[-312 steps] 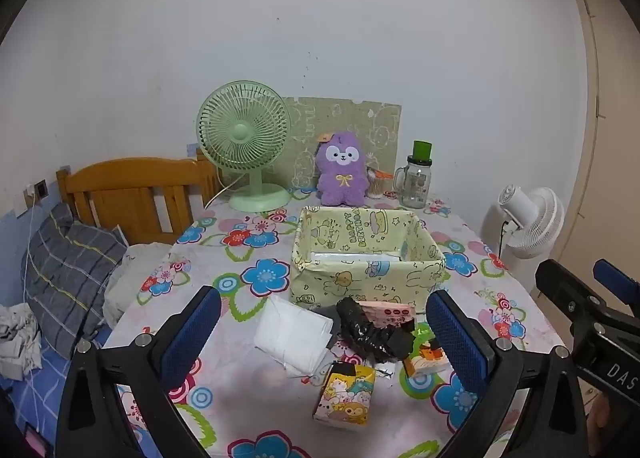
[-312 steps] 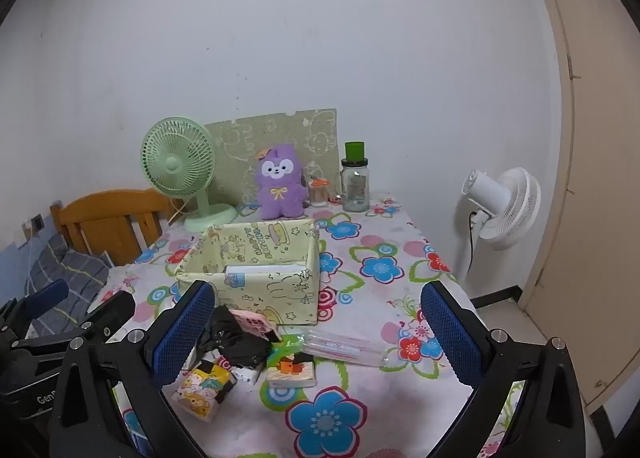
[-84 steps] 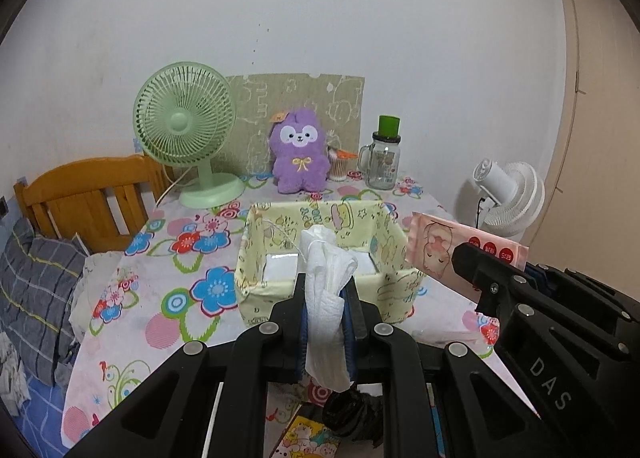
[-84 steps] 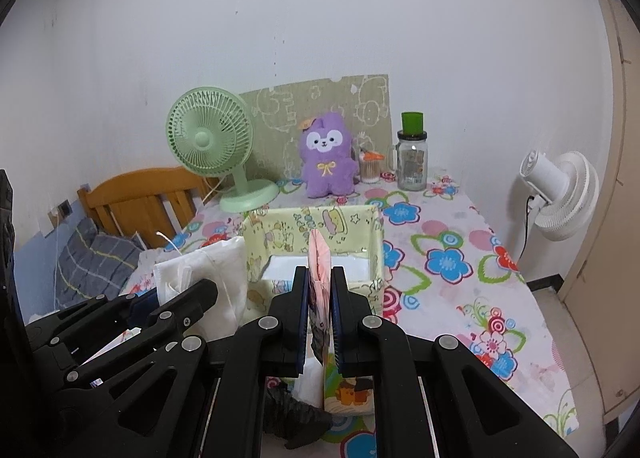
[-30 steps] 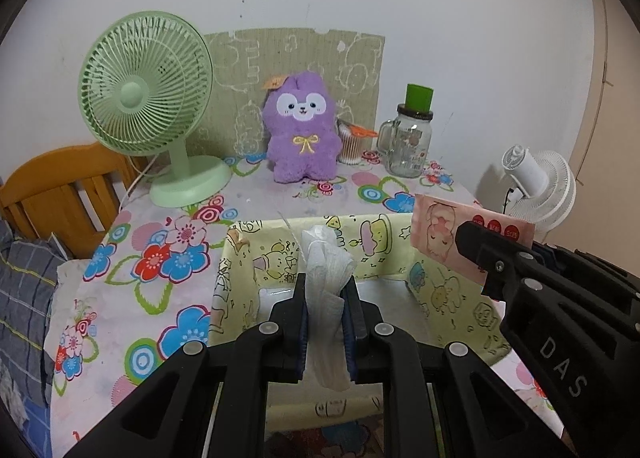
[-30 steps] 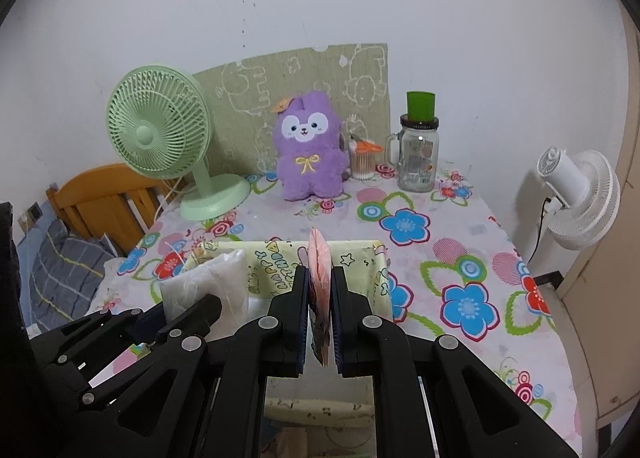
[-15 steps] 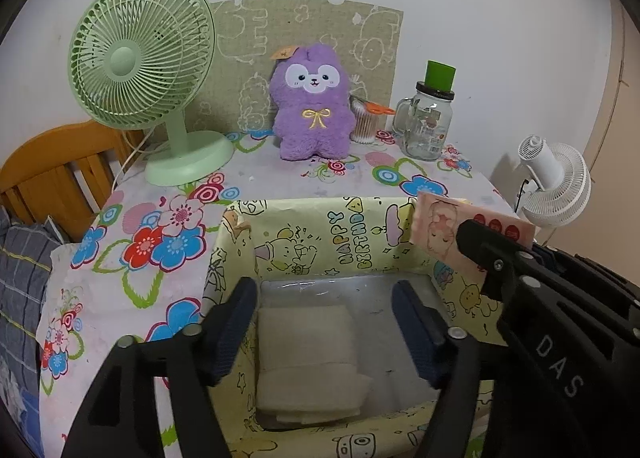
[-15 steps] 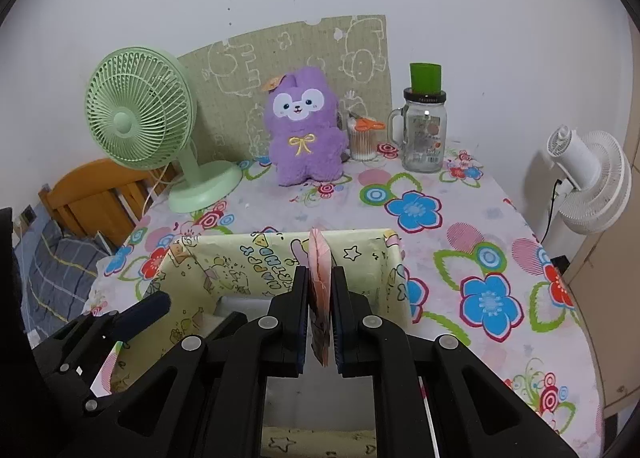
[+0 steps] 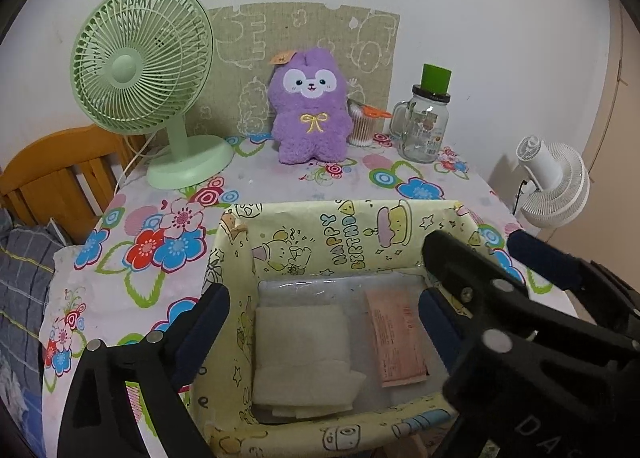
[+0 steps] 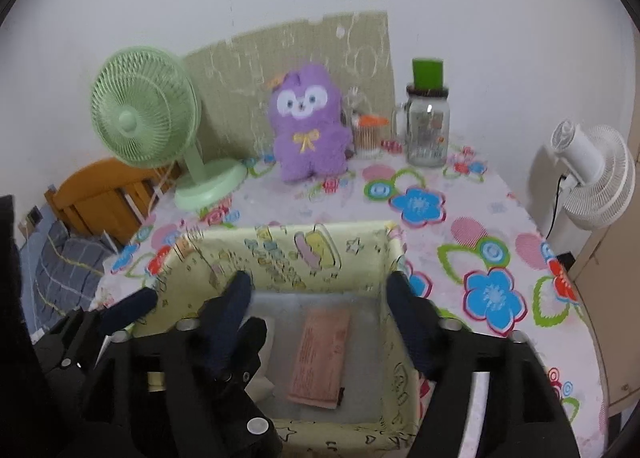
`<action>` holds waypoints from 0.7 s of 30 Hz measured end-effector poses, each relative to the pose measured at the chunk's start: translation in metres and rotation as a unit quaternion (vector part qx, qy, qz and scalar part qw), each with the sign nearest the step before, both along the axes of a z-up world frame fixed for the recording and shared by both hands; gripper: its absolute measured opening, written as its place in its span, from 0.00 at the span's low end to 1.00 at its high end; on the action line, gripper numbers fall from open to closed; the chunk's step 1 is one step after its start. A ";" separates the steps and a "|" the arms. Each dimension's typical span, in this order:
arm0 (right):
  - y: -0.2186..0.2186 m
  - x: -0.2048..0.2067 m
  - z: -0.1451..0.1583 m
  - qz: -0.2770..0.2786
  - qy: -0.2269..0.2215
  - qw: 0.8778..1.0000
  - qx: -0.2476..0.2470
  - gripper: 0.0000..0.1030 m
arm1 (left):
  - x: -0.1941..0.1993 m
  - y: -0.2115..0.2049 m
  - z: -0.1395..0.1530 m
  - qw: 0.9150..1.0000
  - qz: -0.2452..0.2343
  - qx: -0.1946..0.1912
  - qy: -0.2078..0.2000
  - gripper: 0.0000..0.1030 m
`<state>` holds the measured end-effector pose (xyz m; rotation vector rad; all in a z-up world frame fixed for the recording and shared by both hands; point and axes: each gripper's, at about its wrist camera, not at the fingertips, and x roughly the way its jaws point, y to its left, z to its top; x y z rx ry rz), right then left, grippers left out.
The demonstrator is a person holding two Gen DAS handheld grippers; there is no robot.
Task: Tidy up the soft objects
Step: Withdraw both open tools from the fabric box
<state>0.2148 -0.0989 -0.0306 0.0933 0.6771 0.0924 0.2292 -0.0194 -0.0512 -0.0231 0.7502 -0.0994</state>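
Observation:
A yellow cartoon-print box (image 9: 344,226) (image 10: 288,246) stands on the flowered table. Inside lie a white folded tissue pack (image 9: 300,354) on the left and a pink tissue packet (image 9: 394,338) (image 10: 320,354) on the right. My left gripper (image 9: 320,322) is open and empty, held over the box. My right gripper (image 10: 320,310) is open and empty over the box, above the pink packet. In the right wrist view the left gripper's finger hides most of the white pack.
A green desk fan (image 9: 142,70), a purple plush (image 9: 310,110), a cotton-swab jar (image 9: 362,126) and a glass jar with green lid (image 9: 426,126) stand behind the box. A white fan (image 9: 554,182) stands off the table's right edge. A wooden bed frame (image 9: 52,174) is at left.
My right gripper has opened and let the pink packet drop into the box beside the white pack. The left gripper stays open over the box.

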 end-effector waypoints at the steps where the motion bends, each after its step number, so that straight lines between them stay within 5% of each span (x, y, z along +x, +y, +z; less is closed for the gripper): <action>1: 0.000 -0.002 0.002 -0.002 -0.001 1.000 -0.006 0.73 | -0.001 0.000 0.002 1.000 0.001 0.001 -0.002 0.95; 13: -0.009 -0.036 0.025 -0.014 -0.025 1.000 -0.005 0.93 | -0.033 -0.008 0.024 0.999 -0.001 0.000 -0.033 1.00; 21: -0.012 -0.064 0.041 -0.018 -0.047 0.999 -0.009 0.95 | -0.059 -0.013 0.039 0.998 -0.001 0.001 -0.056 1.00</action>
